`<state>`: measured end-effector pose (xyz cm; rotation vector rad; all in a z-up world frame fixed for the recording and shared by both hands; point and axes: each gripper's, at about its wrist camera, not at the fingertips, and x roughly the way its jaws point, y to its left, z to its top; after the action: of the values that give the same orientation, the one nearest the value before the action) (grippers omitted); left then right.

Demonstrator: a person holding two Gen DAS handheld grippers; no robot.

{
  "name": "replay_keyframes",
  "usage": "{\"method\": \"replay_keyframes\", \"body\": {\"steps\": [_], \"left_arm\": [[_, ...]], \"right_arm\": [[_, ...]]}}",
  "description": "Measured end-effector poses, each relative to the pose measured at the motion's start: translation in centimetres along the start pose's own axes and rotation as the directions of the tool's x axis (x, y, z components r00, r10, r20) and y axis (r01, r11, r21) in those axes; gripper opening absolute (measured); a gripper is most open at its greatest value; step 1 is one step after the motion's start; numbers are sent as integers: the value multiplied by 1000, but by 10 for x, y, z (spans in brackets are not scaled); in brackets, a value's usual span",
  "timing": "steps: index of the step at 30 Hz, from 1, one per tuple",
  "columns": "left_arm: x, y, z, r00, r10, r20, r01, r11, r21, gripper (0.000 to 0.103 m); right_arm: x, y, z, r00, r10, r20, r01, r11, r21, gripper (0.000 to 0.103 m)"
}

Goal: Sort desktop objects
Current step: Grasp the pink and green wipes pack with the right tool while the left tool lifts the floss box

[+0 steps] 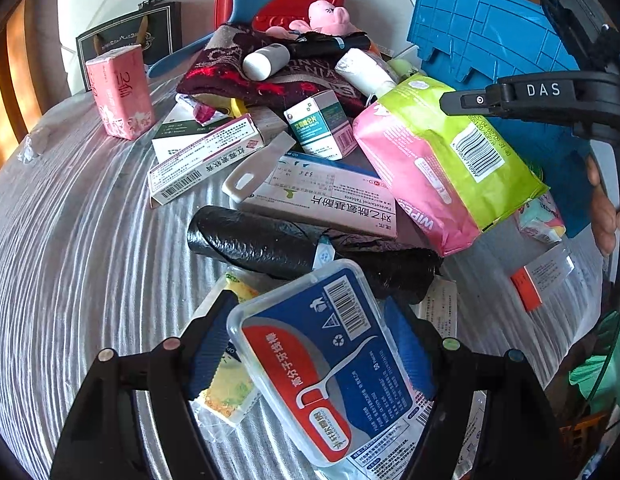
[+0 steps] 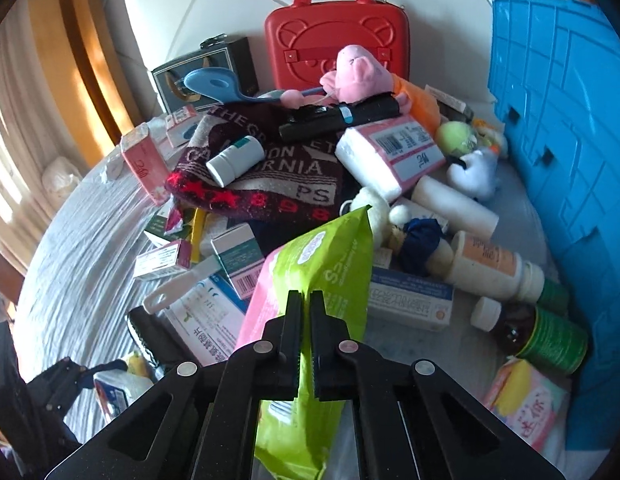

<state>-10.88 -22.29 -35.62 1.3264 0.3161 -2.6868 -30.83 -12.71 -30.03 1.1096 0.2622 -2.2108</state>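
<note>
Sorting at an early stage. The left hand-held gripper (image 1: 313, 356) has its blue-padded jaws closed around a clear dental floss pick box (image 1: 321, 364), held just above the striped tabletop (image 1: 82, 248). The right hand-held gripper (image 2: 306, 340) is pinched nearly closed on the edge of a green-and-pink wet wipes pack (image 2: 310, 280), which is lifted over the pile; the left wrist view shows the same pack (image 1: 449, 168) hanging from that gripper's finger. Neither item appears to have reached a destination yet. Judged from the heap, almost everything remains unsorted: medicine boxes such as the paracetamol tablets box (image 1: 325, 200), a roll of black bin bags (image 1: 250, 240), a dark lettered towel (image 2: 262, 176), a white stick tube (image 2: 234, 160), a pink plush toy (image 2: 357, 76), a blue shoehorn-like scoop (image 2: 214, 84), a tennis ball (image 2: 453, 136) and several bottles lie jumbled together. A blue plastic crate (image 2: 561, 160) at the right and a red carry case (image 2: 337, 48) behind are likely receptacles; their contents cannot be seen.
</note>
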Motion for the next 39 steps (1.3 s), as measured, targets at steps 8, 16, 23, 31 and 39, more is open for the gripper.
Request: {"method": "replay_keyframes", "body": {"steps": [8,16,23,31,39], "left_arm": [[0,1,-1,1000,12,1,-12,1000,-12,75],[2,2,-2,1000,12,-7,-12,1000,-14,75],[1,4,-5,1000,10,-12,-10,1000,-12,75],[-11,2,-3,1000,13,3,-13,999,29,73],[-25,-2,10,999,12,36,-14,997,71,71]], "right_arm": [[40,-28,-9,994,26,-104,-18,997,79,82],[48,-31,-11,990,35,-134,-16,990,139,103],[66,20,-11,970,-184,-158,167,979,-115,83],[43,17,-15,976,-168,-135,160,985,-71,70],[10,18,2,979,-192,-67,186,979,-81,69]]}}
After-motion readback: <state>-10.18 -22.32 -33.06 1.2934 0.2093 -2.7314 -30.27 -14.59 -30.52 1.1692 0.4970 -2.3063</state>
